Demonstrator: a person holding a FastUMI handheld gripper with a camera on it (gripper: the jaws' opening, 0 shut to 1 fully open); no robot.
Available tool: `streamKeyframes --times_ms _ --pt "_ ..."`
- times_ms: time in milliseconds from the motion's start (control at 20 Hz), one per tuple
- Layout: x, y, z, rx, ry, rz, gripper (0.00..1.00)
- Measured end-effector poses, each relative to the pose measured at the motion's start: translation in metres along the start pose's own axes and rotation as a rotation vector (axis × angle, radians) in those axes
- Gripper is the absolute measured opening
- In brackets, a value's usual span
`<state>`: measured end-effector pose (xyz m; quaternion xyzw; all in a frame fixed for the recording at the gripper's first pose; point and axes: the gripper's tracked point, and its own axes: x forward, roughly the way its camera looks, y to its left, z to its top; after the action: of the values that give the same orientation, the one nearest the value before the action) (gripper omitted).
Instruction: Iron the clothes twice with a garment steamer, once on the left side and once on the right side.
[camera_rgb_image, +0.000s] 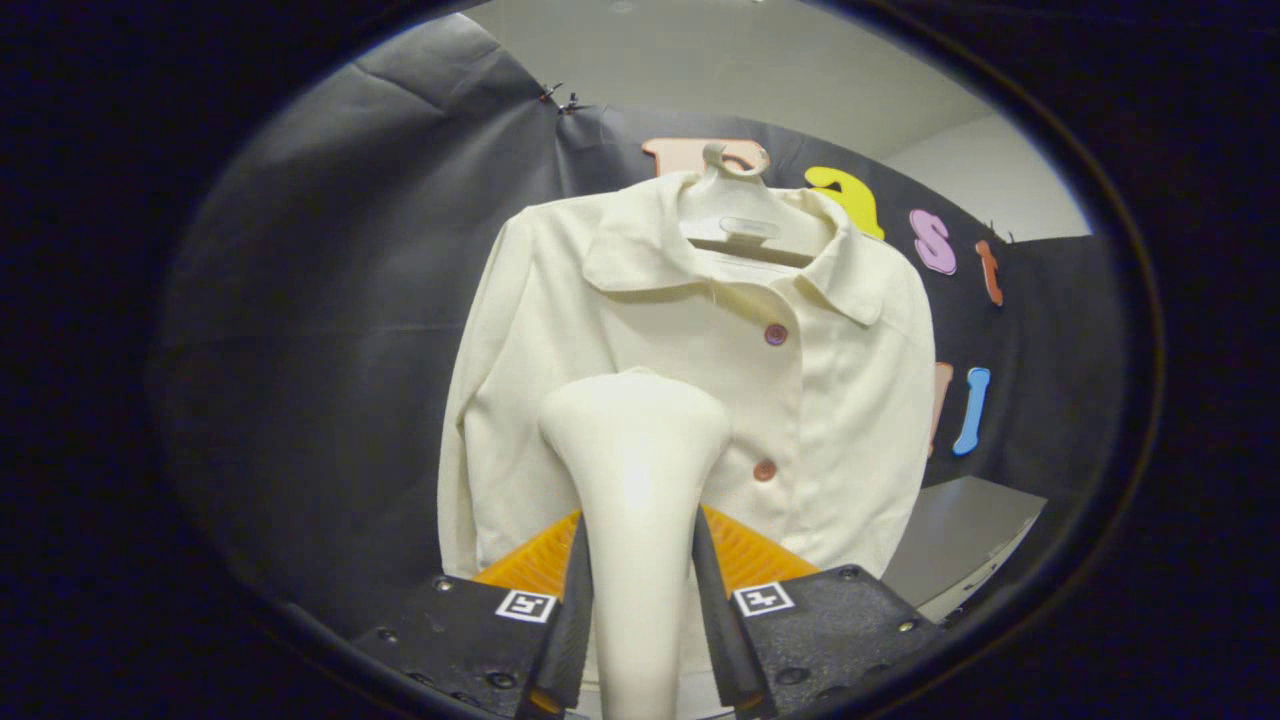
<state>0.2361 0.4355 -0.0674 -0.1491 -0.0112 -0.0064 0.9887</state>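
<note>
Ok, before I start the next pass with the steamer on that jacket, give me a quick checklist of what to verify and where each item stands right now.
1. Grip: both fingers press the steamer handle between them: ok.
2. Steamer head upright and pointed at the jacket: ok.
3. Jacket seated on the hanger, collar level: ok.
4. Front panel closed, two buttons fastened: ok.
5. Head touching the fabric: cannot tell; it overlaps the lower front but the gap is not visible.
6. Steam coming out: cannot tell.
</note>
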Motion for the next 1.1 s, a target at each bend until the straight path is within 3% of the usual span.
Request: streamKeyframes --times_ms 350,750,1100 --pt "0.002 0.012 -0.074 -0.003 0.090 0.008 0.50" --pt "0.006 0.013 -0.199 0.070 0.397 0.015 0.51" --pt "-0.001 0.024 -0.256 0.065 0.504 0.052 0.51"
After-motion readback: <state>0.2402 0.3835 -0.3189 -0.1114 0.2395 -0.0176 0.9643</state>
